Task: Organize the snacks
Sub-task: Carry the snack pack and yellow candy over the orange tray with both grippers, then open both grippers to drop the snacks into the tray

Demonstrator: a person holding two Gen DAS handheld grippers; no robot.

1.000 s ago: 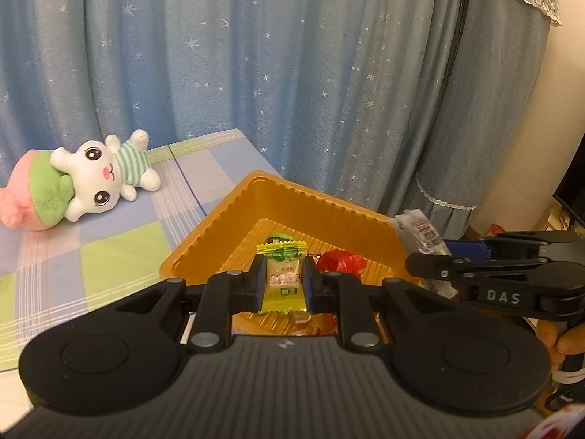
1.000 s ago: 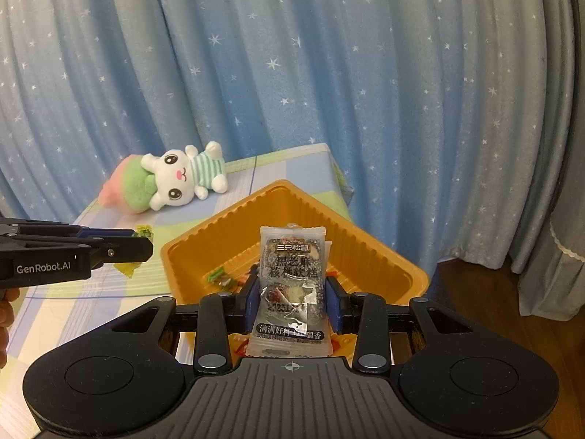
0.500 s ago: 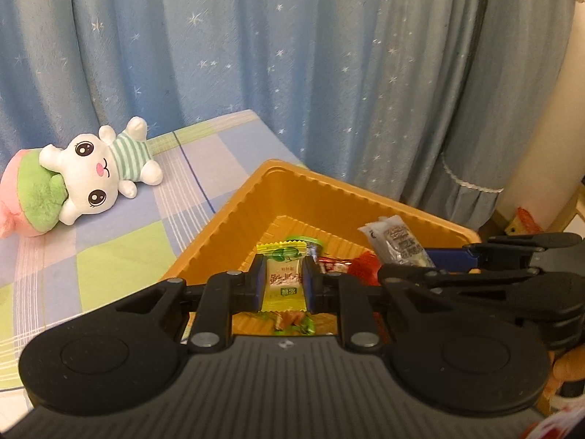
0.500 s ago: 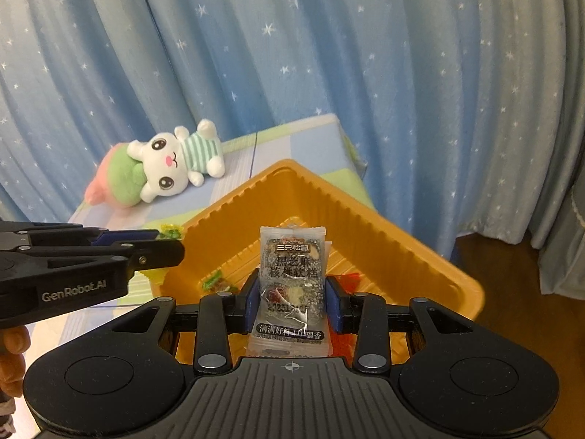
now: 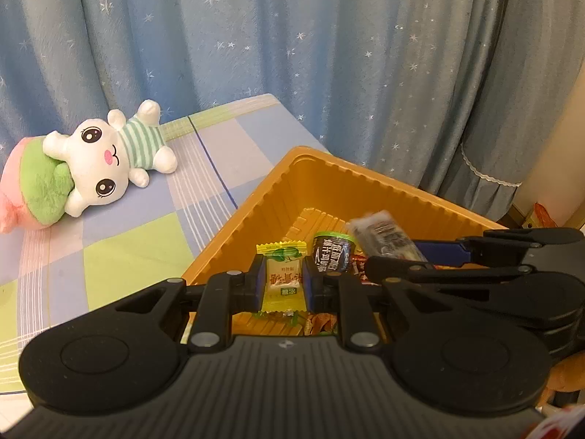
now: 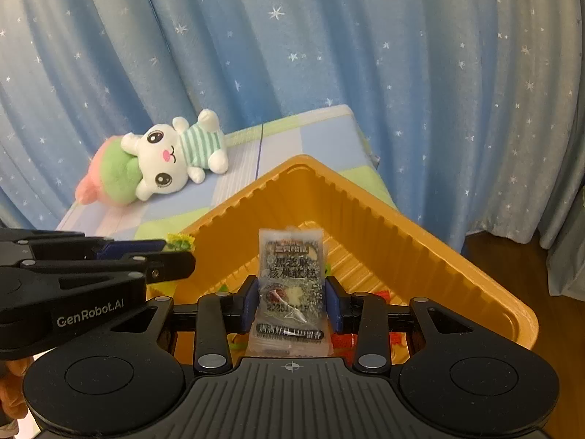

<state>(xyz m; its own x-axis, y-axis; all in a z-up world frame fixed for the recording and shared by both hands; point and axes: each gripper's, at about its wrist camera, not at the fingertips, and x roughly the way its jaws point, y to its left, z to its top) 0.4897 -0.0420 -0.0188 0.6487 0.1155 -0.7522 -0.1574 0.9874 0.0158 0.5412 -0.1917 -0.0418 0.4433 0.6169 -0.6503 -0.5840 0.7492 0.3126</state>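
My left gripper (image 5: 282, 280) is shut on a yellow-green wrapped candy (image 5: 282, 278), held over the near corner of the orange tray (image 5: 303, 186). My right gripper (image 6: 291, 300) is shut on a clear sachet with dark print (image 6: 290, 285), held above the same tray (image 6: 431, 241). The right gripper shows in the left wrist view (image 5: 393, 252) with the sachet (image 5: 384, 236) over the tray. The left gripper shows in the right wrist view (image 6: 175, 252) at the tray's left rim. A dark green-rimmed snack (image 5: 332, 252) and red wrappers lie in the tray.
A white plush bunny with a green-pink cushion (image 5: 91, 168) lies on the checked tablecloth (image 5: 128, 248) at the back left; it also shows in the right wrist view (image 6: 161, 161). Blue star curtains (image 6: 292, 55) hang close behind. The table edge drops off to the right of the tray.
Both grippers have moved forward and lower over the tray, each still holding its snack. The right gripper now reaches further in beside the left one.
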